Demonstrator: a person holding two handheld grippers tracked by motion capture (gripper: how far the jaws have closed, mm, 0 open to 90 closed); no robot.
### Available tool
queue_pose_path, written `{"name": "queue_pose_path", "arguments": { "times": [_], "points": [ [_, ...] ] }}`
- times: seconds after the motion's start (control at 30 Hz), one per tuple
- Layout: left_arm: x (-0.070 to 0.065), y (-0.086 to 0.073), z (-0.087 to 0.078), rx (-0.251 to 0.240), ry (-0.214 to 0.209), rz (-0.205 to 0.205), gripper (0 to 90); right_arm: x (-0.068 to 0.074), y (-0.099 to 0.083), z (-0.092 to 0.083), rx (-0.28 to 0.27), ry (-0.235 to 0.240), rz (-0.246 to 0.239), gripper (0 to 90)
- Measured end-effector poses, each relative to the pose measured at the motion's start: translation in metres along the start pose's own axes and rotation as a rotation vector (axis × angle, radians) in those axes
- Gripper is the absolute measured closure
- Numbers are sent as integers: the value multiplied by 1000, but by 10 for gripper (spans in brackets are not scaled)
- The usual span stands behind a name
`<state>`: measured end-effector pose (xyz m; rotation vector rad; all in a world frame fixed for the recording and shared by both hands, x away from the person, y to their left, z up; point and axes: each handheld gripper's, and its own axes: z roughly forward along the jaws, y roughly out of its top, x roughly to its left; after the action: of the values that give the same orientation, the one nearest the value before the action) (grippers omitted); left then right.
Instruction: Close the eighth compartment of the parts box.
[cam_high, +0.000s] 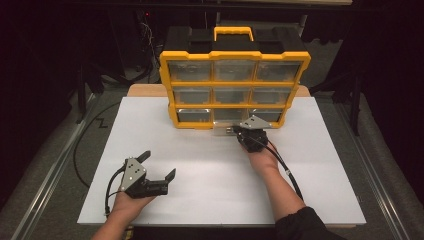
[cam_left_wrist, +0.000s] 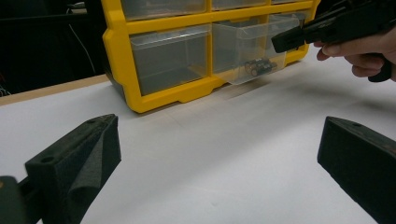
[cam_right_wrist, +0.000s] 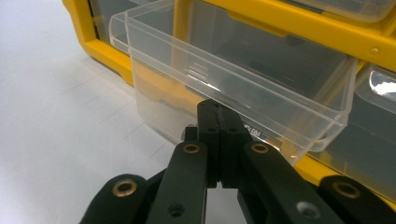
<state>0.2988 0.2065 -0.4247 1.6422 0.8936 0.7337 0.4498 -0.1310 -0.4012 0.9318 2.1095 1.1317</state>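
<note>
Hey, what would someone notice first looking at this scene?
The yellow-framed organiser of clear plastic drawers at the white table's far edge. Its bottom-middle clear drawer is pulled out, the right gripper at its front with jaws together. The left gripper waits open, nearer the person.

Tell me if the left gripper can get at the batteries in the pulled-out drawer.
Probably yes. The left gripper is open with bare table ahead, and the drawer holding the batteries is open-topped, but the right gripper crowds its front.
</note>
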Motion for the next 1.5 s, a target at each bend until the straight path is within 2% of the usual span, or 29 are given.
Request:
{"name": "queue_pose_path", "arguments": {
  "times": [0.4,1.1,1.13,1.17,1.3,1.37,1.5],
  "points": [
    [1,0,-1,-1,0,-3,4,-5,7,12,8,-26,-3,900],
    [2,0,-2,-4,0,-6,4,-16,20,36,26,-76,16,900],
    [3,0,-2,-5,-1,-6,4,-16,20,37,29,-79,29,900],
    [3,0,-2,-5,-2,-6,4,-17,21,39,27,-83,18,900],
    [3,0,-3,-6,-2,-8,4,-20,21,41,23,-71,50,900],
    [3,0,-3,-8,-2,-9,4,-19,22,42,26,-76,34,900],
    [3,0,-3,-7,-3,-8,4,-18,22,41,32,-80,33,900]
  ]
}}
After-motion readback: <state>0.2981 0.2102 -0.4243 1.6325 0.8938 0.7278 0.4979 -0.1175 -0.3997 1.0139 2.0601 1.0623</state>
